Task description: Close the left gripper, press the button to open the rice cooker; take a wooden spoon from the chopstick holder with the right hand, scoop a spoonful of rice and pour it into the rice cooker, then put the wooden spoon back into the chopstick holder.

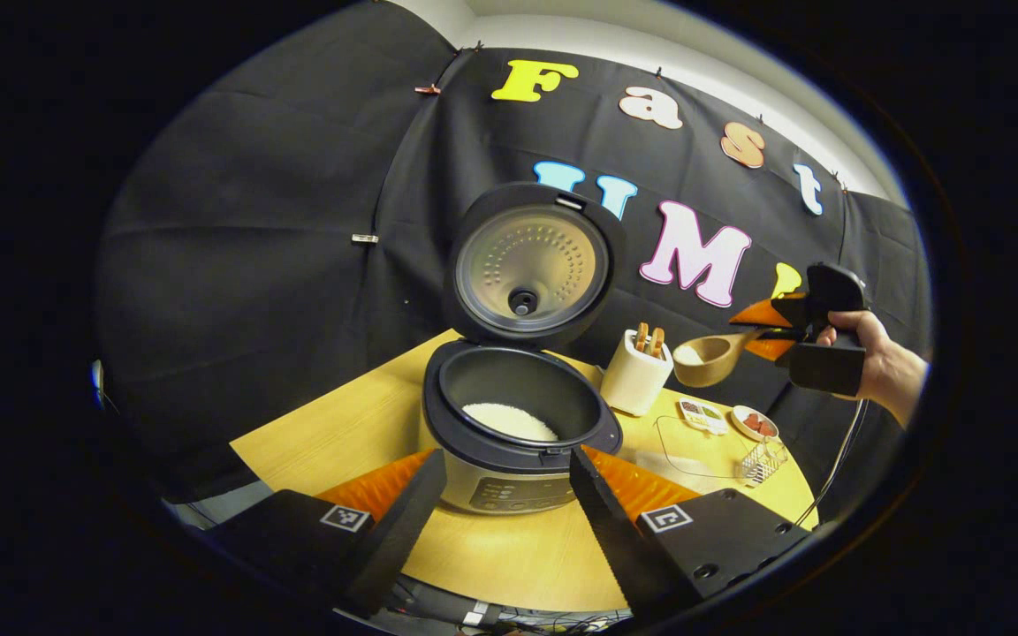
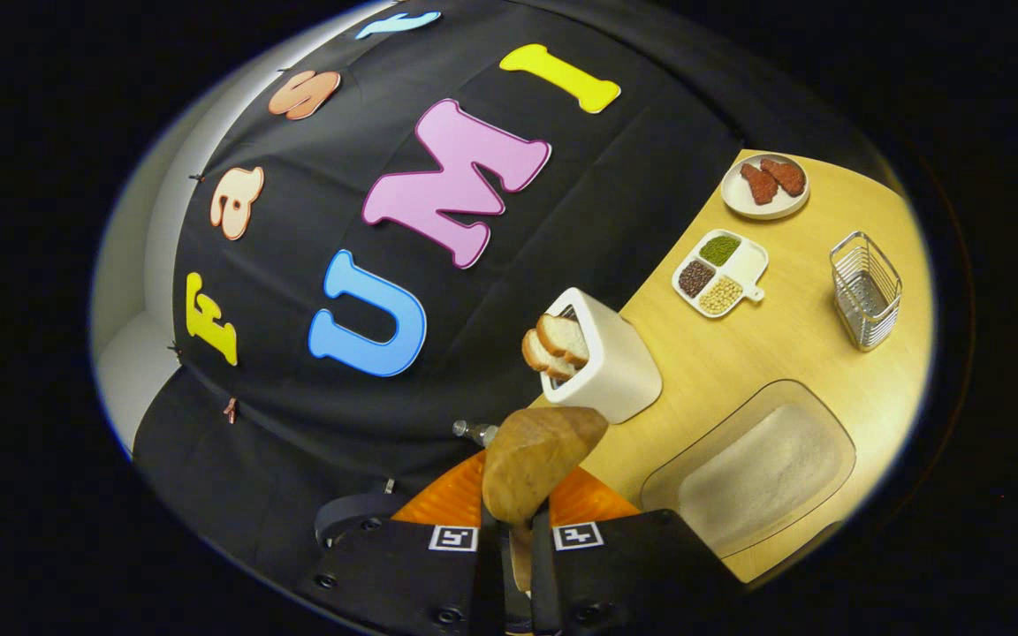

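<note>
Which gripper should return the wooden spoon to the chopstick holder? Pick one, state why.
Right. The right gripper is shut on the wooden spoon, right beside the chopstick holder. The left gripper is open, facing the open rice cooker.

Your left gripper view sits low and close before the open rice cooker point(image 1: 522, 415), facing the booth wall, your right gripper view held higher, rolled sideways, looking across the table point(image 2: 792, 344), both share the white chopstick holder point(image 1: 635, 373), condiment tray point(image 2: 720, 272), wire basket point(image 2: 866, 290)
</note>
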